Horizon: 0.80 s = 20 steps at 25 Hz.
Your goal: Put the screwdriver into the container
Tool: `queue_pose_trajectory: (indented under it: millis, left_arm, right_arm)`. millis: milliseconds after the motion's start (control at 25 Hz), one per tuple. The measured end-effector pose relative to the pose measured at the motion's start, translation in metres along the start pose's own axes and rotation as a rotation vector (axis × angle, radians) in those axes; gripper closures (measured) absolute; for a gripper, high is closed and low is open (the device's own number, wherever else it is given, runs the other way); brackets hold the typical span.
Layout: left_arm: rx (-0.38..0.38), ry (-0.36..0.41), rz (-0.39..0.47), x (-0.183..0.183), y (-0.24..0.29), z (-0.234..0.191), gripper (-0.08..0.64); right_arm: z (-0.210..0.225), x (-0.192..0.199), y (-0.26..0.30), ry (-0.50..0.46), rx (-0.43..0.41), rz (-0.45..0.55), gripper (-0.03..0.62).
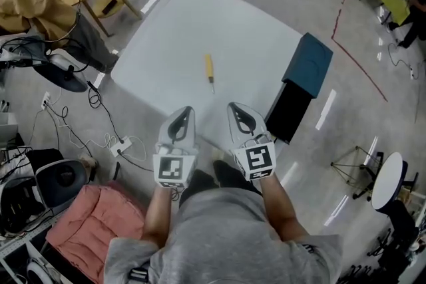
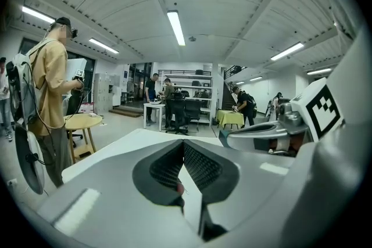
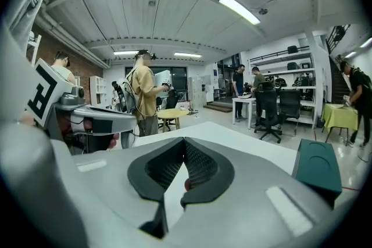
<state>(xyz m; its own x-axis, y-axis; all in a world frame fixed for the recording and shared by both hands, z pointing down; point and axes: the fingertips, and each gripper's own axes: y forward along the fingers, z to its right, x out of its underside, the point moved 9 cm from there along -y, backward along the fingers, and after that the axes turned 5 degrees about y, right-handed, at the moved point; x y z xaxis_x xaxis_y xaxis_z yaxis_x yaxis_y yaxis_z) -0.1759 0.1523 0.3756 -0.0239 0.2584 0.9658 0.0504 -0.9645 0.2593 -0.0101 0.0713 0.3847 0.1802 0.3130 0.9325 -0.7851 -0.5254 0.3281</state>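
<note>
One slim yellow-handled screwdriver (image 1: 209, 68) lies on the smooth white table (image 1: 173, 30).

One screwdriver (image 1: 209, 68), one container (image 1: 307, 64), two claws (image 1: 184, 111) (image 1: 235, 107)

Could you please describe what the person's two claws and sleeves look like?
The left claw and right claw are light grey, tapering shells with dark ribbed pads inside. Each bears a white cube with black square markers. The person wears a grey short-sleeved shirt.
</note>
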Motion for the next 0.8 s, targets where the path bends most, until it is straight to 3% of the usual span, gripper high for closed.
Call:
queue_pose_trajectory:
  millis: [440,800]
  left_arm:
    - [0.001,-0.005,-0.026,0.012,0.025,-0.014,0.548]
    - [0.075,-0.013,-0.068,0.032,0.069,-0.058,0.548]
  right_arm:
    - [0.016,0.011,0.034,0.018,0.013,-0.054,0.589]
    - [0.022,0.022,0.086,0.047,0.08,-0.122,0.589]
